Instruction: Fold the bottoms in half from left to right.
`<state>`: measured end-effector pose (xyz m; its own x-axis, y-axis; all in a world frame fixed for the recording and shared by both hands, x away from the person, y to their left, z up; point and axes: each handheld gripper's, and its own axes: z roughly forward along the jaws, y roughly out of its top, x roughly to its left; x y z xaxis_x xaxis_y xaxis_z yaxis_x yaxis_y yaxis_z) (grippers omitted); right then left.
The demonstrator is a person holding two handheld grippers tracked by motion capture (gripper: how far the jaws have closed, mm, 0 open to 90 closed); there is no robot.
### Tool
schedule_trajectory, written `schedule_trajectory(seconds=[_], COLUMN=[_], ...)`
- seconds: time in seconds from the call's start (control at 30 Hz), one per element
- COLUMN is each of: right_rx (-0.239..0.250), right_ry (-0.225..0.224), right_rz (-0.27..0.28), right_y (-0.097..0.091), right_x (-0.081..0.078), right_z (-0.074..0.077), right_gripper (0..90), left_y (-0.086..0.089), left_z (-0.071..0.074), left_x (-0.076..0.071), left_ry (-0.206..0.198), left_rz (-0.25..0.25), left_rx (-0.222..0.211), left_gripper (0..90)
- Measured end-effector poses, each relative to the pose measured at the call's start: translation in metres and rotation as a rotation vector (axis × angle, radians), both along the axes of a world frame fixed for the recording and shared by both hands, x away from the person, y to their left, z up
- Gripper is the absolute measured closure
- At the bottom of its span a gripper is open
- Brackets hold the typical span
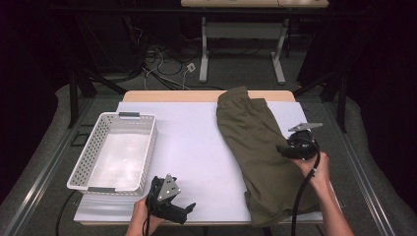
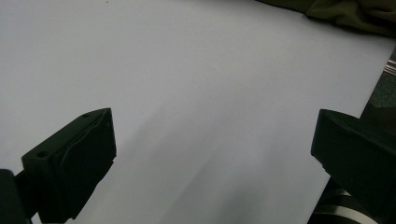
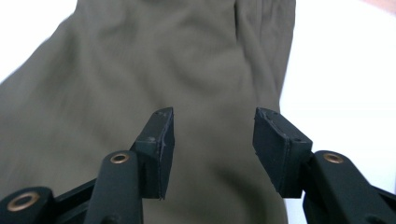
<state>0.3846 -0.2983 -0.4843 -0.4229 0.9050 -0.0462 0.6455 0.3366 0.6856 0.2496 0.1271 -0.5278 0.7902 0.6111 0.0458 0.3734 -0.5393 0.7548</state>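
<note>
My R gripper over olive garment, jaws apart, nothing pinched. L gripper wide open above bare white tabletop near front edge. White basket on left. Dark room, cables on floor behind.

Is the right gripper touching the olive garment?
Cannot tell. In the right gripper view the right gripper has open jaws over the olive garment with nothing pinched, but any gap beneath is unclear.

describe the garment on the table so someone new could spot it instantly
Start at the white table top: a white perforated basket sits at its left side. The olive-green garment lies folded lengthwise along the right side, from far edge to near edge, under the right gripper. It is the only cloth and the only dark thing lying on the white.
</note>
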Motion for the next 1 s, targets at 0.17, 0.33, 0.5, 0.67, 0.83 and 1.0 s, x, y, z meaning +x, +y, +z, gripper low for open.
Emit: schedule_trajectory(seconds=[0.17, 0.33, 0.5, 0.67, 0.83, 1.0], right_rx=[0.000, -0.006, -0.006, -0.011, -0.051, -0.056], right_ry=[0.002, 0.035, 0.088, 0.106, 0.101, 0.080], right_rz=[-0.007, -0.043, -0.075, -0.054, -0.055, -0.080], right_y=[0.004, -0.003, -0.013, -0.009, -0.006, -0.007], right_x=[0.029, 0.041, 0.043, 0.042, 0.039, 0.031], right_z=[-0.008, -0.024, -0.038, -0.043, -0.038, -0.024], right_gripper=[50.1, 49.8, 54.8, 77.6, 89.6, 90.0], left_y=[0.002, 0.003, 0.001, -0.001, 0.000, 0.001], left_z=[0.001, 0.002, -0.002, -0.003, -0.002, -0.002], left_x=[0.001, 0.002, 0.002, 0.001, 0.002, 0.002], left_ry=[-0.004, -0.011, -0.005, 0.002, -0.003, -0.001], left_rz=[0.001, -0.002, -0.003, -0.009, -0.013, -0.014], left_rx=[0.000, 0.012, 0.014, 0.016, 0.014, 0.017], left_gripper=[0.0, 0.0, 0.0, 0.0, 0.0, 0.0])
